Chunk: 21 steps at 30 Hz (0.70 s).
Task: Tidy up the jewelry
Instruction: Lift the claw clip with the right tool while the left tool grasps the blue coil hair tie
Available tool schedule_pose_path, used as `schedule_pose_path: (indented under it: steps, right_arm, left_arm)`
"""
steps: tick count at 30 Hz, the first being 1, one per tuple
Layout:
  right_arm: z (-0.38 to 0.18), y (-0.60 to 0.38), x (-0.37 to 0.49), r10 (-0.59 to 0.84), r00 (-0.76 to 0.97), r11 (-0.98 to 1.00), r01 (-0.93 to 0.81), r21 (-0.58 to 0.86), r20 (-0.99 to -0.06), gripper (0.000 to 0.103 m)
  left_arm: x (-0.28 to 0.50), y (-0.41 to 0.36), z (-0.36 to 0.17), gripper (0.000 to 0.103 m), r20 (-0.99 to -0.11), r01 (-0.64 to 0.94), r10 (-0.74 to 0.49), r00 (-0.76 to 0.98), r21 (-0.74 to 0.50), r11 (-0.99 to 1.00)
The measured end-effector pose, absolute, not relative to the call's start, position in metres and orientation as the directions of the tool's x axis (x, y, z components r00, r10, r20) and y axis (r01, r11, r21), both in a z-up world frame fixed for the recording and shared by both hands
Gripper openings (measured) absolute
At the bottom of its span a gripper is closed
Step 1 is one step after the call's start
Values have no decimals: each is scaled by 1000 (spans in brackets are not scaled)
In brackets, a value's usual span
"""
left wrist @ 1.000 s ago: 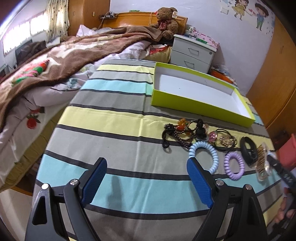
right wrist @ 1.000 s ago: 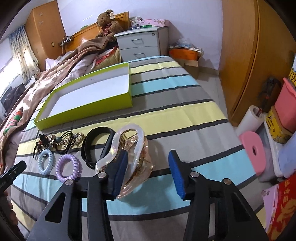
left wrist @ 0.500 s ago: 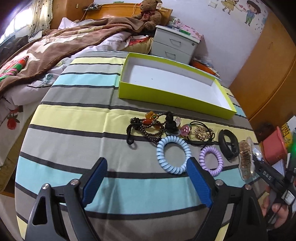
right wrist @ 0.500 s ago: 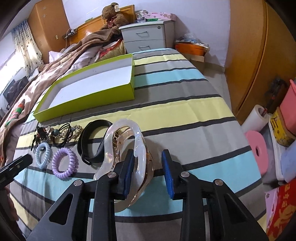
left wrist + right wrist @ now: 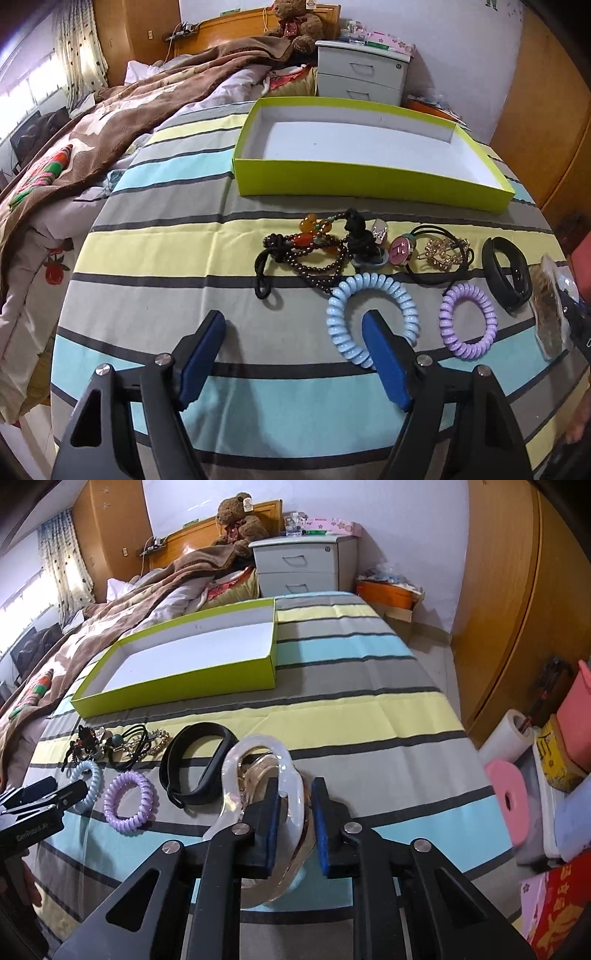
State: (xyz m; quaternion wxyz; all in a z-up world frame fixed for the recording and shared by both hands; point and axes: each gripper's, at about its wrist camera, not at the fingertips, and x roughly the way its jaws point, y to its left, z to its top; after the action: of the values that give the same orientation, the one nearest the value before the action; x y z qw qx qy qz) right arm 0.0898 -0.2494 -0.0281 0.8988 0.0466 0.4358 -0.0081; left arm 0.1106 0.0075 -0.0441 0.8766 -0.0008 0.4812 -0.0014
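clear hair claw (image 5: 266,775) — pinched, tilted

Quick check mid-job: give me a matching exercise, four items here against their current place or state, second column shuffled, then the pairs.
Items
1. clear hair claw
2. blue coil hair tie
3. green box
4. black band

States
A. holds nothing
B. one left finger inside its ring
C. clamped by the right gripper
D. lies on the cloth between the purple coil tie and the claw

Pairs: 1-C, 2-B, 3-A, 4-D
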Motion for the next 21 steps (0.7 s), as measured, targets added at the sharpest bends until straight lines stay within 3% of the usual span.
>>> schedule_pose_path:
  steps: [6, 8, 13, 18, 21]
  right_arm:
    - [-18, -249, 86, 22, 649, 997, 44, 66, -761, 13]
    - [-18, -249, 86, 24, 653, 997, 42, 68, -757, 13]
    - [-13, -249, 83, 21, 666, 997, 45, 68, -746, 13]
    - [-10, -249, 79, 16, 674, 997, 47, 65, -738, 13]
    - [-8, -249, 78, 11, 676, 997, 50, 61, -737, 13]
  left_arm:
    - [111, 6, -43, 76, -847, -27, 15, 532, 1, 1000]
    - [109, 3, -42, 67, -839, -21, 15, 543, 4, 1000]
    - [107, -4, -38, 29, -837, 15, -7, 547, 1, 1000]
    - [106, -9, -37, 13, -836, 43, -34, 547, -12, 999]
    - [105, -8, -37, 11, -835, 48, -54, 548, -33, 998]
